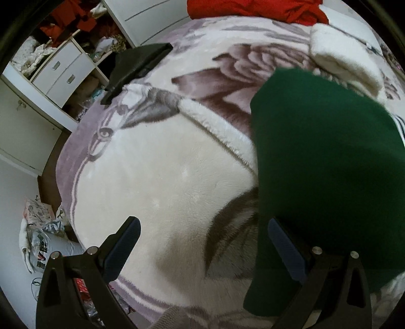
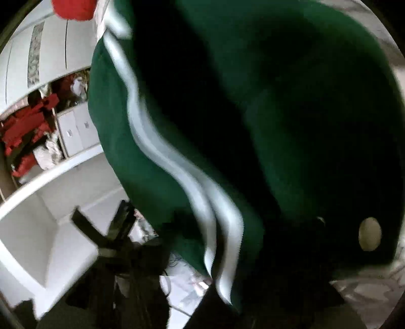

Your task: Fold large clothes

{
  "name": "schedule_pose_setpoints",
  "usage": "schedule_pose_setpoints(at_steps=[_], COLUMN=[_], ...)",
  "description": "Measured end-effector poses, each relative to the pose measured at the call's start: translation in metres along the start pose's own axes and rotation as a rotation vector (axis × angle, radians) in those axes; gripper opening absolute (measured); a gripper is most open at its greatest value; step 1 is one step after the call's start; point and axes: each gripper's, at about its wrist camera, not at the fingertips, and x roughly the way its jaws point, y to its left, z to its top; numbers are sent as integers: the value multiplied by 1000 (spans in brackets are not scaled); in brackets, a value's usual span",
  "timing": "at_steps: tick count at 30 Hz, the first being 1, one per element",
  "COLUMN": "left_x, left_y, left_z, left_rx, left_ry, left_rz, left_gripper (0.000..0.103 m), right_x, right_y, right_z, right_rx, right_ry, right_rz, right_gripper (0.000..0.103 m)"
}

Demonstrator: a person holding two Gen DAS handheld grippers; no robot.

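A dark green garment (image 1: pixel 326 177) with white side stripes hangs in the air over the bed, on the right of the left wrist view. My left gripper (image 1: pixel 202 243) is open and empty, above the plush blanket (image 1: pixel 162 177); its right finger (image 1: pixel 286 250) is beside the garment's hanging edge. In the right wrist view the green garment (image 2: pixel 253 126) fills the frame, blurred, with its white stripes (image 2: pixel 177 177) running down. It drapes over my right gripper and hides the fingers. A black gripper-like object (image 2: pixel 114 235) shows at lower left.
The bed is covered by a cream and mauve bird-print blanket. Red clothes (image 1: pixel 255 8) and a folded white fleece (image 1: pixel 341 55) lie at the far edge. A black item (image 1: pixel 136 65) lies at the bed's left edge. White cabinets (image 1: pixel 50 83) and floor clutter (image 1: pixel 43 240) stand left.
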Motion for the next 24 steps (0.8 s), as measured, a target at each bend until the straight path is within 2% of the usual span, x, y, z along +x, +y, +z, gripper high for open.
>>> schedule_pose_setpoints(at_steps=[1, 4, 6, 8, 9, 11, 12, 14, 16, 17, 19, 20, 21, 23, 24], left_x=[-7, -33, -43, -47, -42, -29, -19, -5, 9, 13, 18, 19, 21, 22, 22], left_y=[0, -6, -11, -19, -24, -32, -36, -40, -42, -40, -37, -35, -33, -32, -33], left_z=[2, 10, 15, 19, 20, 19, 17, 14, 8, 6, 7, 8, 9, 12, 13], left_rx=[1, -13, -37, -79, -85, -71, -53, -21, 13, 26, 35, 34, 29, 21, 20], left_ry=[1, -11, -23, -24, -4, 20, 34, 54, 67, 65, 61, 62, 65, 65, 64], left_rz=[-8, 2, -29, -98, -114, -97, -79, -57, -22, -8, 4, 4, 3, -3, -4], left_gripper=[103, 103, 103, 103, 103, 103, 103, 103, 103, 103, 103, 103, 103, 103, 103], right_x=[-10, -81, -125, -148, -150, -139, -117, -81, -59, -57, -62, -71, -85, -110, -124], right_y=[9, 42, 60, 54, 43, 16, -17, -65, -86, -89, -83, -77, -71, -59, -51], right_z=[-2, -25, -39, -43, -42, -35, -29, -26, -23, -21, -18, -17, -20, -18, -14], right_rx=[-7, -54, -94, -84, -75, -36, 39, 143, 211, 219, 205, 184, 158, 103, 72], right_ry=[-49, -214, -323, -363, -364, -330, -261, -181, -136, -126, -100, -90, -102, -154, -186], right_rz=[-7, -18, -59, -94, -138, -229, -232, -225, -159, -120, -63, -57, -80, -125, -124], right_gripper=[7, 6, 5, 5, 5, 5, 5, 5, 5, 5, 13, 24, 33, 42, 44])
